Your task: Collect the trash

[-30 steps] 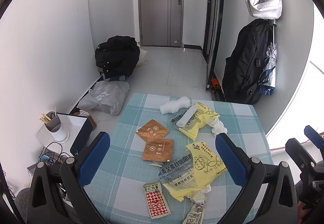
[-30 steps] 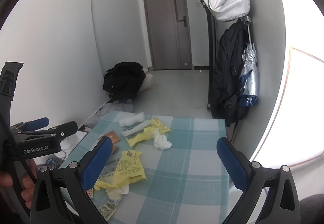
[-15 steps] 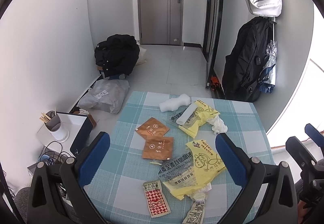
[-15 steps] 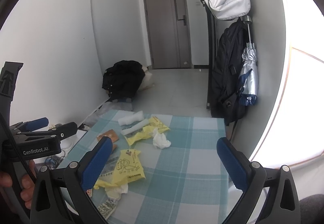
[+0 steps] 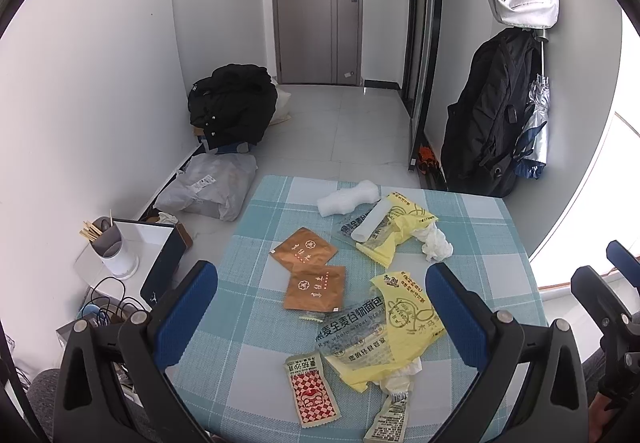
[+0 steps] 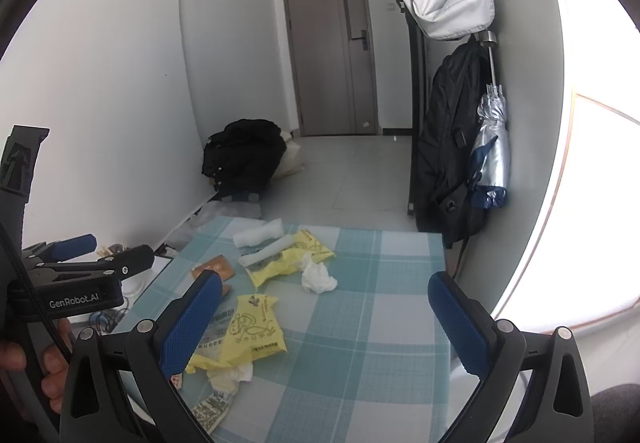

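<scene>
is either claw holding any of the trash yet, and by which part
Nothing is held. The left claw and the right claw are both open above the table, with the wrappers lying loose on the cloth.

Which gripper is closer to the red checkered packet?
Left. The left gripper hangs right above the red checkered packet, which lies between its fingers. The right gripper is off to the packet's right.

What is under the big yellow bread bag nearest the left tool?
Crumpled white tissue pokes out from beneath the yellow bread bag at its near edge, next to a printed sachet. Both tools hang open above the checked tablecloth. Anything else beneath the bag is covered.
</scene>
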### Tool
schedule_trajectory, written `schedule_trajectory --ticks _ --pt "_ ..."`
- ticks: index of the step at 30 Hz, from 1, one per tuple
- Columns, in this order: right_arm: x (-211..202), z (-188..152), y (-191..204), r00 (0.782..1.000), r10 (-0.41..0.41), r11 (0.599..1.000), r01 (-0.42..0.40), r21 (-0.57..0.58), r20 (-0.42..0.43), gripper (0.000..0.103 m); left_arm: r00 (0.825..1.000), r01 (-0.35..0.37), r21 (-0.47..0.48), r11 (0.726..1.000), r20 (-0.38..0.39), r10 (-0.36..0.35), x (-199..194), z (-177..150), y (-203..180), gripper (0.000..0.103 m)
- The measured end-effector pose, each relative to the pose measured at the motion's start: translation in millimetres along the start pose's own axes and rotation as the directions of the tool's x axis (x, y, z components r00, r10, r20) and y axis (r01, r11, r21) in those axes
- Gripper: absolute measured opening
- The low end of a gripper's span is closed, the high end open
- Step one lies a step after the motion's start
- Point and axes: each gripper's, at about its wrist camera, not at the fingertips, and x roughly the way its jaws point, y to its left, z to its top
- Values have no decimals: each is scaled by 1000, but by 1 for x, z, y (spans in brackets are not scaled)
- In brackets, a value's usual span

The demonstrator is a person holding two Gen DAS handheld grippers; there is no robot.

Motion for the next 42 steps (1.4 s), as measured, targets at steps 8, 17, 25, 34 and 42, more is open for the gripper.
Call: schedule_trajectory --ticks 8,17,25,34,42 --pt "1 -1 1 1000 8 1000 -8 8 -6 103 998 22 11 1000 -51 -22 5 -9 13 102" --pt "10 -1 10 999 20 1000 -19 12 -40 103 971 64 -52 997 -228 -74 25 -31 48 102" --pt "31 -4 19 987 101 993 -93 69 -128 103 927 98 20 995 -366 -84 41 -62 53 102" --pt "36 -6 31 979 151 987 -143 72 -135 103 873 130 140 982 -486 -46 61 -83 31 91" --pt "36 -4 19 976 158 984 -143 109 -147 103 857 122 144 982 -515 -31 73 -83 22 79"
